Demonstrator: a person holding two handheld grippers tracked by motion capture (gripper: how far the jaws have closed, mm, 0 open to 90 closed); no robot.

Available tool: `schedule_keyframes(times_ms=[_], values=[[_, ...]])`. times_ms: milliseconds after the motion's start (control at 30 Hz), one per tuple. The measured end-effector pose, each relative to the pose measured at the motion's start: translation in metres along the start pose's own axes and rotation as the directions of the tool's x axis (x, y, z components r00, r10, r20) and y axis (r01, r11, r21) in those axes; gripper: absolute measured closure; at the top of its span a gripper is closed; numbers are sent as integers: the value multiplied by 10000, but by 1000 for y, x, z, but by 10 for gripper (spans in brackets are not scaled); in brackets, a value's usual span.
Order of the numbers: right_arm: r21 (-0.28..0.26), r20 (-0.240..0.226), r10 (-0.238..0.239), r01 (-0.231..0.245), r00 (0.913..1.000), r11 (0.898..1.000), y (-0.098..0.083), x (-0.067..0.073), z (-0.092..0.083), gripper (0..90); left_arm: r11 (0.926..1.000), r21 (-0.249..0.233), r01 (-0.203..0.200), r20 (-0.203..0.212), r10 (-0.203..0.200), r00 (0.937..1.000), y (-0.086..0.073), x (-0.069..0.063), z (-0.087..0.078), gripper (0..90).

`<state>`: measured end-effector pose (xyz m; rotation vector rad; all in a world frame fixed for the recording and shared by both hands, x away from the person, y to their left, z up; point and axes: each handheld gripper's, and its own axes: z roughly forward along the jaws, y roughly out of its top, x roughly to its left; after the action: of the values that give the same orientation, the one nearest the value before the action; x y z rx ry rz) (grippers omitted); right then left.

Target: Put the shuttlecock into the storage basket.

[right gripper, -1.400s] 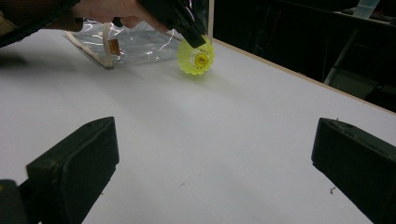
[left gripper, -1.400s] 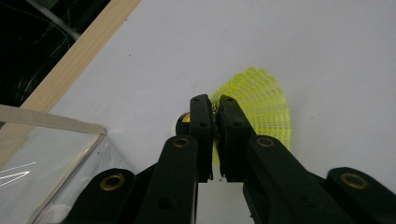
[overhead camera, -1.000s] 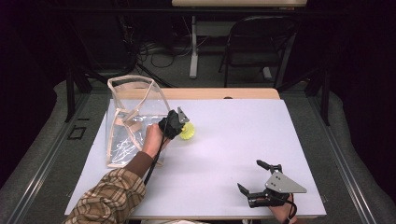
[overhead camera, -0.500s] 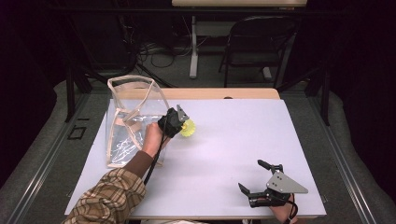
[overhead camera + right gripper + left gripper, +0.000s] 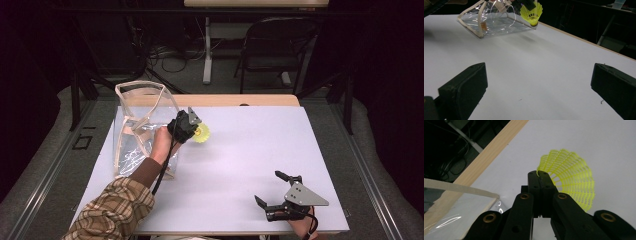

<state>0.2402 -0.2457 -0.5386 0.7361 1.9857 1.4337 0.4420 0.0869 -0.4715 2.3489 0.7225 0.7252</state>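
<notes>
Shuttlecock (image 5: 571, 181), bright yellow, with a flared skirt of open plastic mesh whose ribs fan outward to a scalloped edge; in the right gripper view its rounded cap (image 5: 533, 24) points down toward the table. It is held at the far left part of the white table (image 5: 260, 150), just right of a clear plastic bag (image 5: 142, 127). The left gripper (image 5: 539, 176) is closed on the rim of the mesh skirt, its two black jaws pressed together with the edge of the netting pinched between them. In the high view the shuttlecock (image 5: 202, 133) appears as a small yellow disc beside the left gripper (image 5: 186, 126), which is carried by a hand (image 5: 161, 144) at the end of a plaid sleeve (image 5: 115, 210). The bag stands upright with its mouth open, its transparent walls edged in beige trim (image 5: 131, 135), and a beige strap arches over the opening. The right gripper (image 5: 272, 190) rests at the near right part of the table, well apart from the shuttlecock, with its jaws spread wide and nothing between them; a grey three-cornered plate (image 5: 305, 195) sits on top of it. A strip of bare wood (image 5: 240, 100) shows along the far edge of the table, and a dark chair (image 5: 277, 50) stands beyond it.
</notes>
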Motion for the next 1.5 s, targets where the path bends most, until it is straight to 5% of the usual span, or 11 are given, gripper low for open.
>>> schedule_keyframes(times_ms=[1500], values=[[364, -71, 76, -73, 9999, 9993, -1, -1, 2, 0, 9989, -331, -334, 233, 342, 9991, 22, 9, -22, 900]])
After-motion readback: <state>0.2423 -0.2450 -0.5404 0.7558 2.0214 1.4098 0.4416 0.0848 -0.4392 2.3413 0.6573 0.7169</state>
